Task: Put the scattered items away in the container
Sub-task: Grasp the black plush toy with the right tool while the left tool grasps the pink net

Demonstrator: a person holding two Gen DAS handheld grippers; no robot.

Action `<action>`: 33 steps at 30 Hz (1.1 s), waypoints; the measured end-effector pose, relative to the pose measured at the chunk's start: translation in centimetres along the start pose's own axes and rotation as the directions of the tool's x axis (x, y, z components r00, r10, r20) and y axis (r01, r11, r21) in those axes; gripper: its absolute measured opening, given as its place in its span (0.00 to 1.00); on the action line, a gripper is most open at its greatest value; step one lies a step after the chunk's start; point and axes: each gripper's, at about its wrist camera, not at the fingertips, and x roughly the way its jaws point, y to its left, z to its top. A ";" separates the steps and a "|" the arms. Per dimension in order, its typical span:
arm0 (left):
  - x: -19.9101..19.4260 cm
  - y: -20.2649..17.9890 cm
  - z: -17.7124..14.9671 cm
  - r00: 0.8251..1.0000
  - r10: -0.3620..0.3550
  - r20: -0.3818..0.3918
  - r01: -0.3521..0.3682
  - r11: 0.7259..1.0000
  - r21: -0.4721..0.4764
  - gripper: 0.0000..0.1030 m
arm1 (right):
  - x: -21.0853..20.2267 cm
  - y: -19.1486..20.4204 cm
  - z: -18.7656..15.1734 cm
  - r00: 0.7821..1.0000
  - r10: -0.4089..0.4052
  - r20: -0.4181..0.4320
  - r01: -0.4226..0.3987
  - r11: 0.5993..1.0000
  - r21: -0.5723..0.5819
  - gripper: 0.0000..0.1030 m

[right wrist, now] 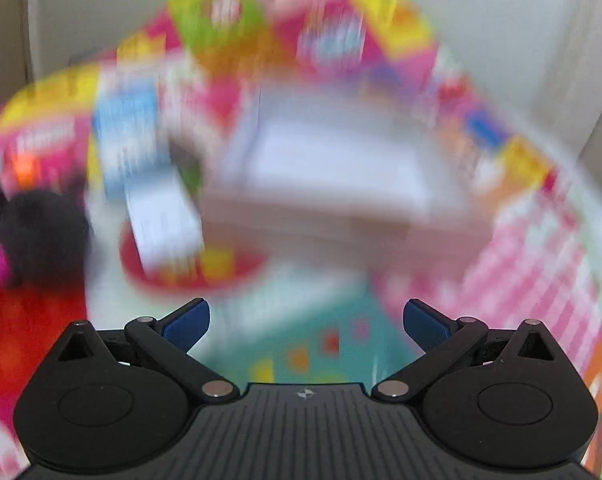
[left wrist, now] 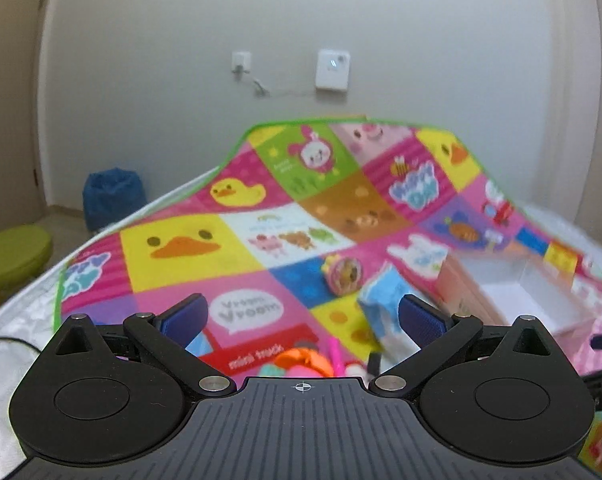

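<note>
blurring everywhere around right tool (right wrist: 305, 320)

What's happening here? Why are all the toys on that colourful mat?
A person is tidying up, holding a gripper in each hand. Both the left gripper and the right gripper are open and hold nothing yet. Toys lie scattered on the cartoon play mat: a round pink toy, a blue and white packet and an orange toy close under the left gripper. The pink box with a white inside looks empty so far. The right camera's picture is very blurry.
</note>
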 end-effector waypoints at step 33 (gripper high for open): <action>-3.3 3.4 5.9 1.000 -0.008 -0.019 0.011 0.986 0.166 1.00 | -9.9 4.6 6.7 0.968 0.166 0.189 -0.189 0.976 0.110 1.00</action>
